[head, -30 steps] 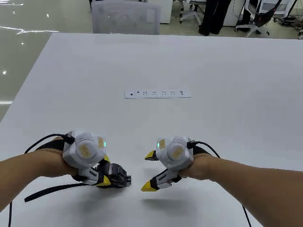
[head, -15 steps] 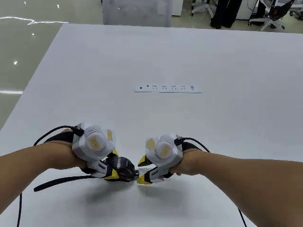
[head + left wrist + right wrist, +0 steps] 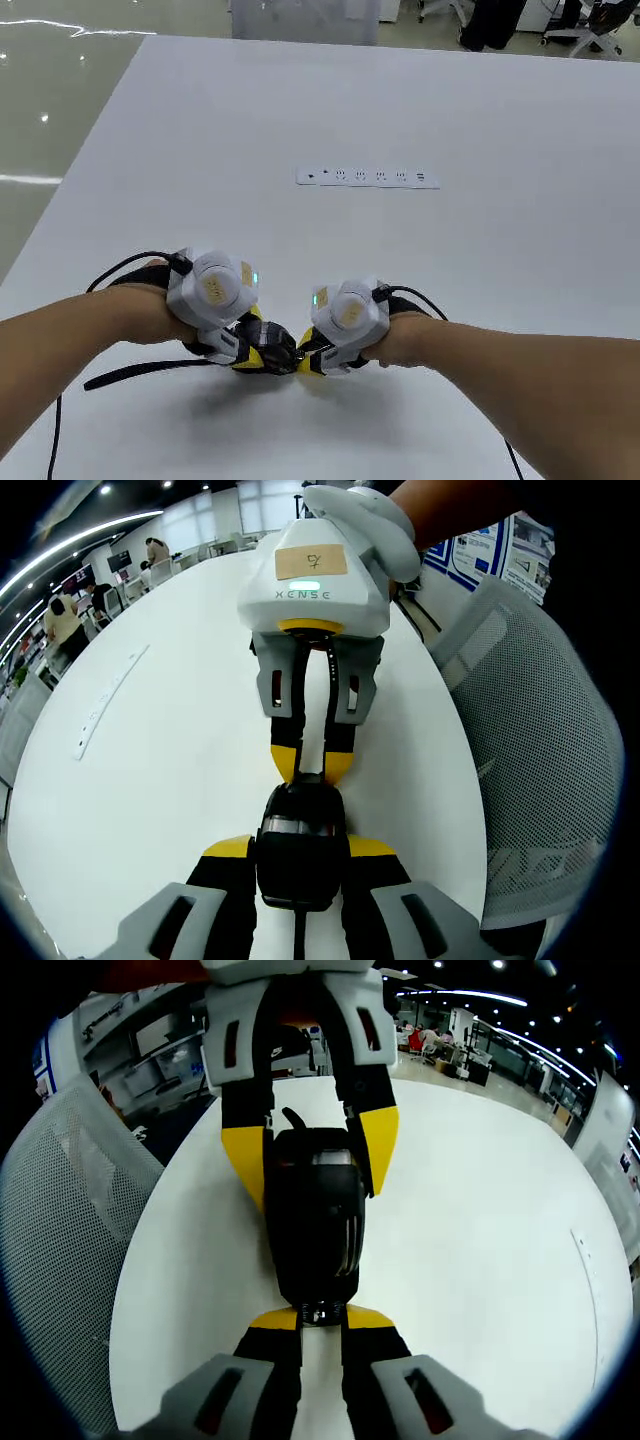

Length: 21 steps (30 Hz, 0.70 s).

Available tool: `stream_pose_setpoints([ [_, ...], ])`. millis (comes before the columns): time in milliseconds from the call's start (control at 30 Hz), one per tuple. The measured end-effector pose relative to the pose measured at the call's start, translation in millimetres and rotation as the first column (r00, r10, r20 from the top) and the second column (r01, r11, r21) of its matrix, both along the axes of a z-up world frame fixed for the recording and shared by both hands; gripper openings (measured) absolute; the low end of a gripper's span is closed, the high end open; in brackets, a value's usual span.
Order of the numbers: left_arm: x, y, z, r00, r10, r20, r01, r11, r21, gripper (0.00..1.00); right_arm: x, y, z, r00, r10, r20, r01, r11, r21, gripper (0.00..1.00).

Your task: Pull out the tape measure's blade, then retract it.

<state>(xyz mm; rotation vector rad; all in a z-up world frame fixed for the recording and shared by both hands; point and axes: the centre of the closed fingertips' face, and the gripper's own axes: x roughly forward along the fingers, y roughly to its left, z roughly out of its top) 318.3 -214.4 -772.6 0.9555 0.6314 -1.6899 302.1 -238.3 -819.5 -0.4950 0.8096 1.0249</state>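
Just one tape measure (image 3: 315,1215), left gripper (image 3: 300,852) clamping it, right gripper (image 3: 320,1317) pinching its tip.

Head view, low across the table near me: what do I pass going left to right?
left gripper → tape measure → right gripper
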Motion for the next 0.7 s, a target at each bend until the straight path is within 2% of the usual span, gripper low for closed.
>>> stream_pose_setpoints([
  [100,1.7,0.5,-0.1,1.000,0.022,-0.019,-0.022,1.000,0.003,0.29,-1.2,-2.6,0.8,1.000,-0.010,-0.004,0.010,1.000,0.005,0.11],
  [300,2.2,-0.4,-0.5,0.999,0.025,-0.024,-0.025,1.000,-0.003,0.29,-7.2,-15.7,0.5,1.000,-0.014,-0.010,0.014,1.000,0.000,0.11],
  [367,1.8,-0.3,-0.6,0.999,0.022,-0.025,-0.022,1.000,-0.001,0.29,-8.0,-12.8,0.2,0.999,-0.027,-0.023,0.028,0.999,0.017,0.12],
  [500,1.4,0.2,-0.8,1.000,0.014,-0.016,-0.013,1.000,0.004,0.29,-7.0,-10.3,-0.3,1.000,-0.021,-0.019,0.022,1.000,0.008,0.14],
  [567,1.4,0.0,-1.0,1.000,0.014,-0.014,-0.014,1.000,0.004,0.29,-7.4,-10.4,-0.6,1.000,0.003,-0.013,-0.003,1.000,-0.005,0.14],
  [667,1.0,0.0,-1.2,1.000,0.012,-0.011,-0.012,1.000,0.007,0.29,-6.3,-8.0,-1.1,1.000,-0.001,-0.028,0.001,1.000,-0.023,0.15],
  [700,1.1,-0.1,-1.2,1.000,0.013,-0.011,-0.013,1.000,0.007,0.29,-5.5,-5.9,-0.1,1.000,0.001,-0.023,-0.001,1.000,-0.014,0.16],
])
